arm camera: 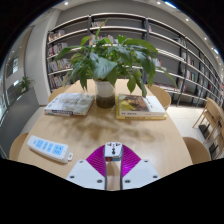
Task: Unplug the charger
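The gripper (113,165) pinches a small white boxy charger (113,152) between its magenta pads (98,160). A white power strip (49,148) lies apart on the round wooden table (150,135), before a potted leafy plant (105,70).

small white boxy plastic charger with dark face marking (113,152) | upright, held between the pink-padded fingers | lifted above the surface | well apart from white flat rectangular power strip (48,148), lying flat
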